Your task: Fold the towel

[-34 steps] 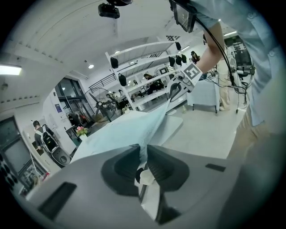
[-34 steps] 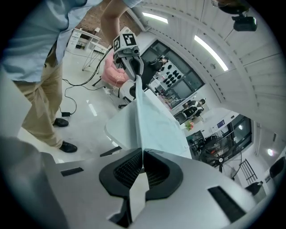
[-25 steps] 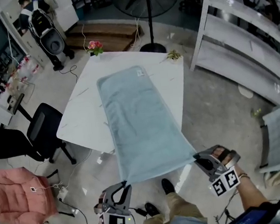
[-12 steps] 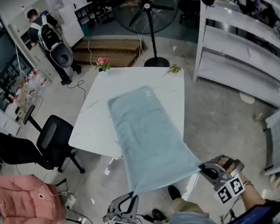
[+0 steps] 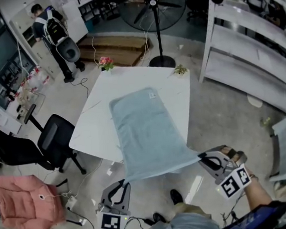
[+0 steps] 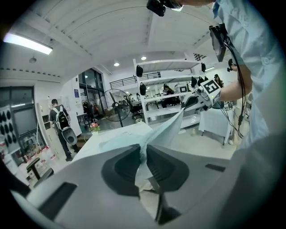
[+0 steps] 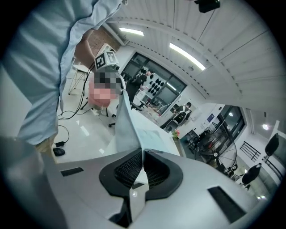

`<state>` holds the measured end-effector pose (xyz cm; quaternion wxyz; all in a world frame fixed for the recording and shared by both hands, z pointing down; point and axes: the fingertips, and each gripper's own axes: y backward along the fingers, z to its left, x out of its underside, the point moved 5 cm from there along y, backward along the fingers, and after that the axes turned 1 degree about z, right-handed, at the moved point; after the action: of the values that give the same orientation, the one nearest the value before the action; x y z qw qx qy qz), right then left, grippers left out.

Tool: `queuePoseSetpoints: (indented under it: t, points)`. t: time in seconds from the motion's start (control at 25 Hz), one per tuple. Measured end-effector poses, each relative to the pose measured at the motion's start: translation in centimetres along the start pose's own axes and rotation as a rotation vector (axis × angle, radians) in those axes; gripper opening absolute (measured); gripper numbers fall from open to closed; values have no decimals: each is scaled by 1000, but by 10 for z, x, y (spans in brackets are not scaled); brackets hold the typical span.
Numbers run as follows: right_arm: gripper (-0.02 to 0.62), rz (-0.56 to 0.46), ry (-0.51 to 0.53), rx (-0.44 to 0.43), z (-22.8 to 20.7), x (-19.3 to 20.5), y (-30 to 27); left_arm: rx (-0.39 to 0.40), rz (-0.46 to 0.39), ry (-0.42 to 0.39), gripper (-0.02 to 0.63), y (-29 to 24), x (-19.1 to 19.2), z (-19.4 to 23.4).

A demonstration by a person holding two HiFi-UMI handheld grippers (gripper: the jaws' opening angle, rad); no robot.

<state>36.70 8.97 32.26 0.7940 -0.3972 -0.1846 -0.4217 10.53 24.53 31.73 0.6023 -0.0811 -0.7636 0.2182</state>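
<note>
A long pale blue towel (image 5: 144, 129) lies lengthwise on the white table (image 5: 96, 126), its near end lifted off the table's front edge and stretched taut in the air. My left gripper (image 5: 125, 181) is shut on the near left corner, my right gripper (image 5: 199, 156) on the near right corner. In the left gripper view the towel (image 6: 156, 134) runs out from between the pads toward the right gripper (image 6: 196, 99). From the right gripper's pressed pads, in its own view, the cloth (image 7: 127, 127) rises toward the left gripper (image 7: 107, 60). A small white label (image 5: 151, 95) marks the far end.
A pink flower pot (image 5: 106, 63) and a small plant (image 5: 180, 70) stand at the table's far corners. A black office chair (image 5: 55, 142) is left of the table, a pink cushion (image 5: 28, 203) further left. A fan stand (image 5: 161, 59) and white shelving (image 5: 247, 51) lie beyond.
Both grippers have risen with the towel's near corners, so the near edge now hangs higher and the cloth is pulled taut. The towel's far end stays on the table.
</note>
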Motion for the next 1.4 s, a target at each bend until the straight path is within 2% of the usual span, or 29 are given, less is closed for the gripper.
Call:
queuePoseSetpoints:
  t: [0.16, 0.32, 0.6, 0.84, 1.08, 1.4]
  points:
    - [23, -58, -31, -8, -45, -3, -16, -81, -20, -10, 48, -19, -22, 24]
    - [23, -95, -47, 12, -88, -11, -38, -151, -46, 30, 48, -36, -46, 53]
    - [23, -109, -79, 66, -144, -16, -76, -211, -62, 46, 49, -68, -70, 96]
    - [23, -73, -114, 106, -183, -11, -112, -217, -79, 56, 49, -102, -87, 134]
    - [23, -46, -147, 140, -217, -7, -159, -194, -46, 90, 49, -141, -83, 176]
    - [23, 16, -178, 120, -252, 7, -231, -164, -17, 117, 49, -200, -70, 236]
